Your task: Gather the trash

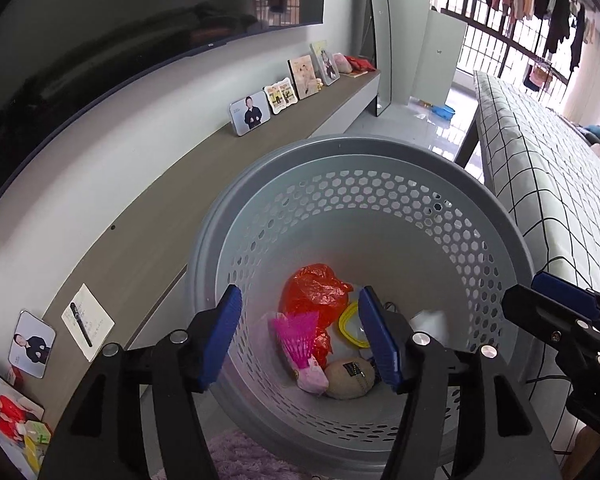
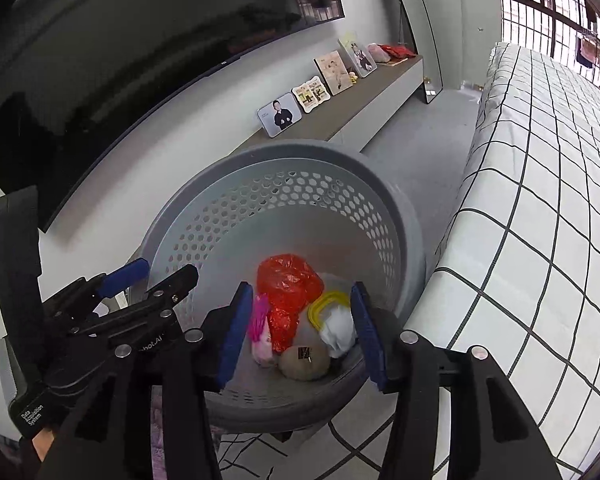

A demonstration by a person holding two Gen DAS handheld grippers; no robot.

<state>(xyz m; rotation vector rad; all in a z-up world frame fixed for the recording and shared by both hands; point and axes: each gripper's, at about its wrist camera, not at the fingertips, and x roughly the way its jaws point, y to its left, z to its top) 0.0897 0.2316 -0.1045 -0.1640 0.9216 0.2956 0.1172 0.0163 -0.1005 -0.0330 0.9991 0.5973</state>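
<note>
Both tongs, left (image 1: pixel 300 336) and right (image 2: pixel 302 332), hang half-open and empty above the grey perforated plastic basket (image 1: pixel 380 216). Inside, the crumpled red plastic bag (image 1: pixel 314 290) looks light, soft, slippery: pinch a fold.

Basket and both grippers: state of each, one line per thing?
basket: upright, holds trash
red plastic bag: crumpled, in basket
pink shuttlecock: lying in basket
yellow ring: in basket, beside white wad
white wad: in basket
left gripper: open, empty, over basket
right gripper: open, empty, over basket
</note>
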